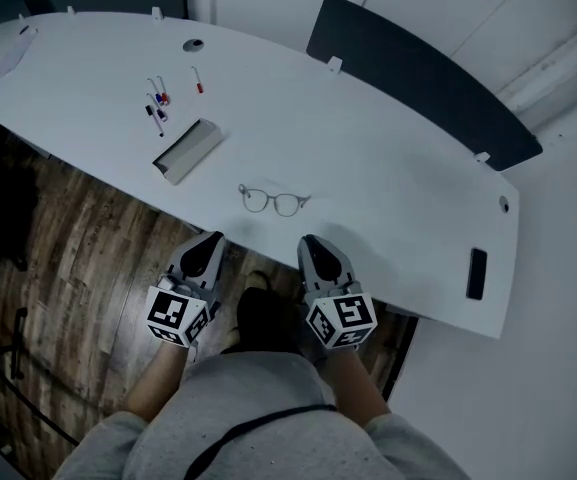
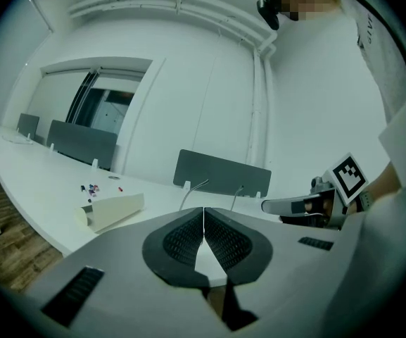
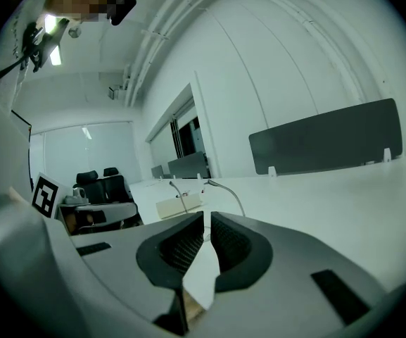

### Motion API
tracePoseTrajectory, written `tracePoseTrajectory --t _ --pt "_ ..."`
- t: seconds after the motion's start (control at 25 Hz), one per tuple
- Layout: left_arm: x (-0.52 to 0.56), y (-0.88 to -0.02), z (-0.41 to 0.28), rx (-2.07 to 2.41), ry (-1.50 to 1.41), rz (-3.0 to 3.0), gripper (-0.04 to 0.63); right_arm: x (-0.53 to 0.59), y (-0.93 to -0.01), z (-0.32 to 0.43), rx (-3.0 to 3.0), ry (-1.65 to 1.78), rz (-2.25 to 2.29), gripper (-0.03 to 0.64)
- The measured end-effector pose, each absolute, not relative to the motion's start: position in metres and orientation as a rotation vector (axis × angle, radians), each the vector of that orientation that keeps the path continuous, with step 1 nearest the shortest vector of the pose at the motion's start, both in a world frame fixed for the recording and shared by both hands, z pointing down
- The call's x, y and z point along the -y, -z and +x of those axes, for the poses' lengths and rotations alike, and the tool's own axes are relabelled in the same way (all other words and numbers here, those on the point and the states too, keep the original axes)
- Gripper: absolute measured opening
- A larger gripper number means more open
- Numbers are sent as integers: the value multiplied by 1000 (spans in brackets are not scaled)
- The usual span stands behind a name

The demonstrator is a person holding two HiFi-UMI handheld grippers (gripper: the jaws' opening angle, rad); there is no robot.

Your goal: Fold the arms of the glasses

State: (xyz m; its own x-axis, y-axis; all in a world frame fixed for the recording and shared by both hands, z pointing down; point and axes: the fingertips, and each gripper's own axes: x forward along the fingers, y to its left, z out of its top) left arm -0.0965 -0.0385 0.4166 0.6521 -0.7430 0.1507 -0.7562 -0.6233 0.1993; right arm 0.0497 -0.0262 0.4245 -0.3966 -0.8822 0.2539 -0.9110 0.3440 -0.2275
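The left gripper [image 1: 211, 238] and right gripper [image 1: 311, 240] are grey shells with black ribbed pads [image 2: 181, 241], each bearing a white cube [image 1: 176, 313] of black square markers. The person wears a grey sweatshirt [image 1: 268, 383] crossed by a black cord [image 1: 258, 426].

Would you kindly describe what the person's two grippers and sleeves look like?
Both the left gripper and the right gripper have light grey, wedge-shaped bodies, with dark ribbed pads lining the jaws. Each carries a white cube printed with black square markers. The person wears grey sleeves.
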Motion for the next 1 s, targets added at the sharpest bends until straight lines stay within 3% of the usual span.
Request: tracePoseTrajectory --t 0.2,0.32,0.44,0.56,1.0 --pt "71 -430 -89 1201 -118 2614 17 58 -436 65 2467 -538 1681 23" --pt "91 -439 -87 1214 -146 2594 17 74 -446 71 2455 -572 1659 95" --pt "106 -450 -85 1210 -162 2578 21 87 -457 77 2432 -597 1652 95" --pt "118 -460 -84 1205 -186 2565 81 100 -468 82 2416 -620 1639 95" --pt "151 -471 -66 1164 -273 2632 86 133 -485 86 2389 -549 1557 91"
